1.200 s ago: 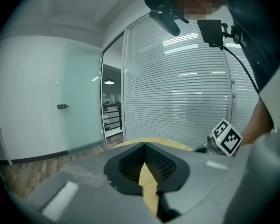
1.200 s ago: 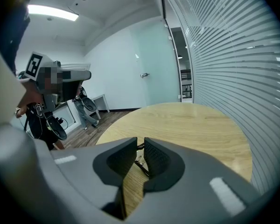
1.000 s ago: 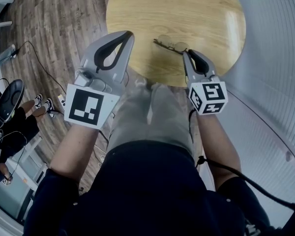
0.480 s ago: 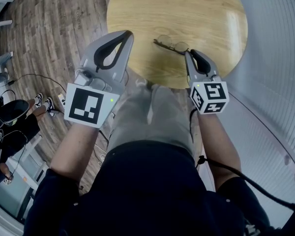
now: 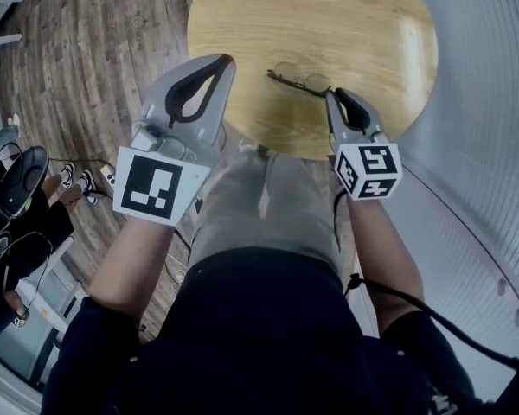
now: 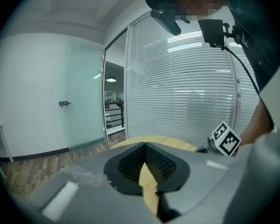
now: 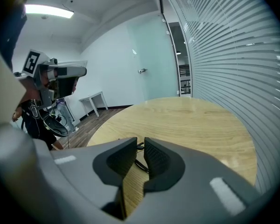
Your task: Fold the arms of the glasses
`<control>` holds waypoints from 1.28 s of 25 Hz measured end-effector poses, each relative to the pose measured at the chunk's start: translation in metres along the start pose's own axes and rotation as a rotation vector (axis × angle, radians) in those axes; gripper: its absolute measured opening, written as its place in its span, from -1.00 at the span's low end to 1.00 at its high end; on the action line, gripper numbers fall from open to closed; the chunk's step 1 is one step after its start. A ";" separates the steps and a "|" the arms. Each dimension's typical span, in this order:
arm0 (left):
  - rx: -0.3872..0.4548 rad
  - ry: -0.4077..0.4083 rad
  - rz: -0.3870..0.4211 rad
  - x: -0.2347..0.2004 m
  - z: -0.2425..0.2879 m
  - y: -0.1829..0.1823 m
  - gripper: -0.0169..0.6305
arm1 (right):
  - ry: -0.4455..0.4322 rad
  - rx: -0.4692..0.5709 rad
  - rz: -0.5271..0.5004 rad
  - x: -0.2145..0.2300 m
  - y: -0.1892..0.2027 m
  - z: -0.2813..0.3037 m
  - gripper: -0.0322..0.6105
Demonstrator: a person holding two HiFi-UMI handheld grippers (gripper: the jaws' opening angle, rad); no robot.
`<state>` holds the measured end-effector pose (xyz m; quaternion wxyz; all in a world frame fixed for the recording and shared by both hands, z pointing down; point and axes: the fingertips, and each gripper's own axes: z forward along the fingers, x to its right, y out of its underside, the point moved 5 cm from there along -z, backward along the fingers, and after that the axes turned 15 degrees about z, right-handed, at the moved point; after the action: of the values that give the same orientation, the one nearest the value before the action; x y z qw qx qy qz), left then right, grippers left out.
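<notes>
Head view: the glasses lie at the table's near edge, upper centre. My right gripper tips sit just beside them; my left gripper hangs left.
Left gripper view: fingers together, empty.
Right gripper view: fingers slightly apart, dark frame showing through the gap. I'd ease in low and catch 1 arm.

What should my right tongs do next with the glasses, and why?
Probably ease the right tongs forward to close on the near arm of the glasses: they lie on the wooden table just ahead of the slightly parted tongs, ungripped.
</notes>
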<state>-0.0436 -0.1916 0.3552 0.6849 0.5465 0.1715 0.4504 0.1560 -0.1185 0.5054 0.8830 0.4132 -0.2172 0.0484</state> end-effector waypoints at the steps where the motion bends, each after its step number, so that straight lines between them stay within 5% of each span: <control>1: 0.000 -0.001 0.000 0.000 0.000 0.000 -0.94 | 0.001 -0.001 0.000 0.001 0.001 0.000 -0.73; 32: -0.007 0.002 -0.005 -0.013 0.014 0.001 -0.94 | 0.013 -0.030 -0.013 0.010 0.002 0.019 -0.80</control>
<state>-0.0415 -0.2104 0.3578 0.6876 0.5433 0.1721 0.4499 0.1575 -0.1320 0.5219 0.8908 0.4009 -0.2096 0.0420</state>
